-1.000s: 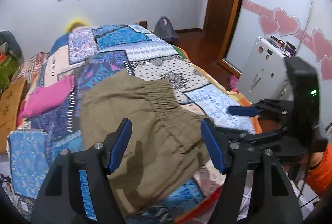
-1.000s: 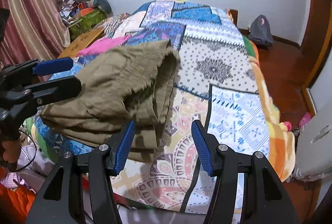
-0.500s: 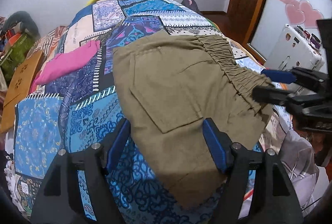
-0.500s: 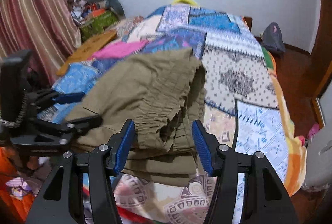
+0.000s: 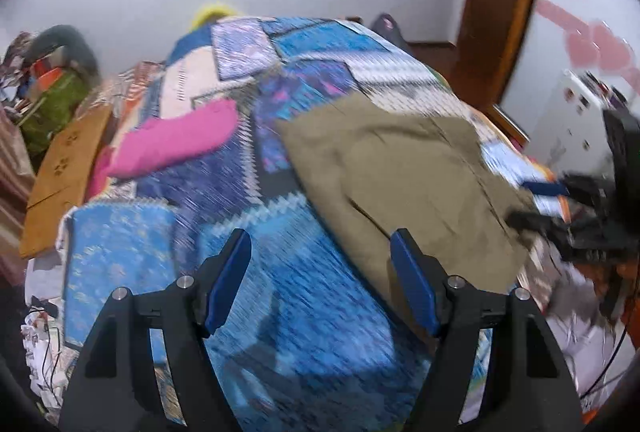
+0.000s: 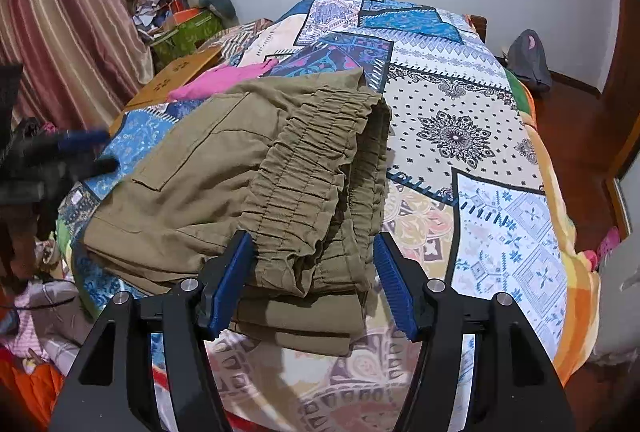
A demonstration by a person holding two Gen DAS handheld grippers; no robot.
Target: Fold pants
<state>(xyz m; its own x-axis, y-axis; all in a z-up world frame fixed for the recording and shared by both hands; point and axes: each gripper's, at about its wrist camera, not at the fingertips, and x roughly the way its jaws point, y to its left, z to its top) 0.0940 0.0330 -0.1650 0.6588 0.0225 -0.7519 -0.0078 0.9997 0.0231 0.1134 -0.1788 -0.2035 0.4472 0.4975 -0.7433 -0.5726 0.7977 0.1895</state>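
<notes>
Olive-green pants (image 6: 240, 184) lie folded in a stack on the patterned bedspread (image 6: 460, 136), the gathered elastic waistband on top and facing the right wrist view. My right gripper (image 6: 314, 272) is open, its blue pads either side of the waistband's near edge, not closed on it. In the blurred left wrist view the pants (image 5: 408, 172) lie right of centre. My left gripper (image 5: 320, 280) is open and empty, above bare bedspread (image 5: 224, 200) to the left of the pants. The right gripper shows at the pants' right edge in the left wrist view (image 5: 560, 208).
A pink garment (image 5: 176, 144) lies on the bed beyond the pants. A cardboard box (image 5: 64, 176) and piled clutter (image 6: 180, 20) sit at the bed's left side by a curtain. A wooden door (image 5: 496, 8) and a white cabinet (image 5: 576, 120) stand on the right.
The left gripper has swung left off the pants to bare bedspread, with motion blur. The right gripper has come closer to the waistband. The pants lie flatter on the bed.
</notes>
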